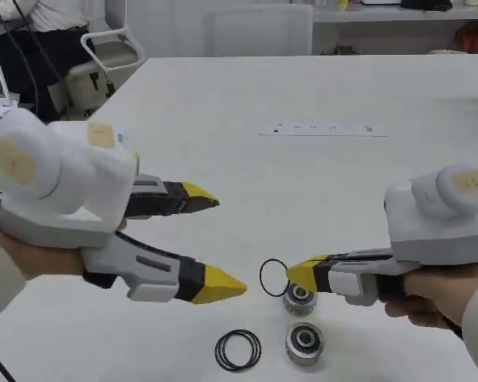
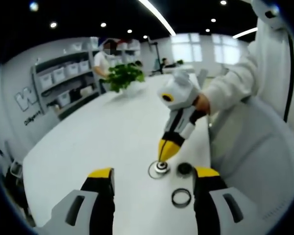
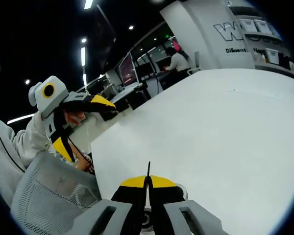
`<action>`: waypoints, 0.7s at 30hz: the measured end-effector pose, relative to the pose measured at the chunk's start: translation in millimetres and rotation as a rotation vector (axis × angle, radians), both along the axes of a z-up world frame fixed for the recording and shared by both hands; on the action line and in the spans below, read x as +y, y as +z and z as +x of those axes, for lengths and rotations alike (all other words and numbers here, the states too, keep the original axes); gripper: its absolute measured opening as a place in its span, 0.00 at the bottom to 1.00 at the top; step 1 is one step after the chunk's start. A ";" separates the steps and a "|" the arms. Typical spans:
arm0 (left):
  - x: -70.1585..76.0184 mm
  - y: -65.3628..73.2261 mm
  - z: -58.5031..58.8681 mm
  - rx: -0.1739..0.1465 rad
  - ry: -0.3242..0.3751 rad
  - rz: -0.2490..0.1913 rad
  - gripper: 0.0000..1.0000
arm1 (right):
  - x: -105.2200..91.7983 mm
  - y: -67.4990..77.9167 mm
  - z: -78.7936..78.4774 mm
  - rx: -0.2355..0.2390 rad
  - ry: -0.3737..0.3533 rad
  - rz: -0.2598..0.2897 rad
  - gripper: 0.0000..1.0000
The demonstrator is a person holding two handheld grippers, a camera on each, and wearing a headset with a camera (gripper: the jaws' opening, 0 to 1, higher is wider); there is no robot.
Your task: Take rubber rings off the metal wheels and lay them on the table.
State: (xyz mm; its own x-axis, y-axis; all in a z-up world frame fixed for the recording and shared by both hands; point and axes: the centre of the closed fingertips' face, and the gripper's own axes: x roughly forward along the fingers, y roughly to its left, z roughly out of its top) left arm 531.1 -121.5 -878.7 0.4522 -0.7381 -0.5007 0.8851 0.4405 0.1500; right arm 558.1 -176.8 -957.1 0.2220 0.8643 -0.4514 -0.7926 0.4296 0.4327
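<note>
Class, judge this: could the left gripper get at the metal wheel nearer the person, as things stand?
Probably yes. The left gripper stands open, with bare table between it and the nearer wheel. The right gripper, shut on a rubber ring, is at the other wheel.

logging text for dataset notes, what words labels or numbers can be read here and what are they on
"W": large wall sign; later letters unclear.
"Dilig...": small line under it; rest blurred.
Sticker on right gripper: blurred, unreadable.
Sticker on left gripper: blurred, unreadable.
Power strip markings: too small.
</note>
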 end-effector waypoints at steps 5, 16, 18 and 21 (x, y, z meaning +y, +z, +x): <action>27.2 5.2 -17.2 -0.009 0.065 0.007 0.68 | 9.6 1.8 -11.5 0.013 0.043 0.015 0.00; 57.2 -21.1 -44.7 0.052 0.209 -0.037 0.71 | 24.5 -2.8 -38.0 0.056 0.137 0.019 0.00; 52.9 -29.3 -50.9 0.071 0.209 -0.043 0.71 | 25.9 -3.9 -41.7 0.064 0.150 0.019 0.00; 42.3 -37.6 -58.0 0.102 0.212 -0.077 0.72 | 28.3 -6.3 -48.5 0.084 0.174 0.018 0.00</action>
State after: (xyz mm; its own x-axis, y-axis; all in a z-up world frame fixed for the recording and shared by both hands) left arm 473.1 -79.1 -916.3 0.5513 -0.6695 -0.4978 0.7804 0.6248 0.0239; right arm 509.6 -148.4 -963.3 0.0306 0.8945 -0.4460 -0.8152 0.2805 0.5066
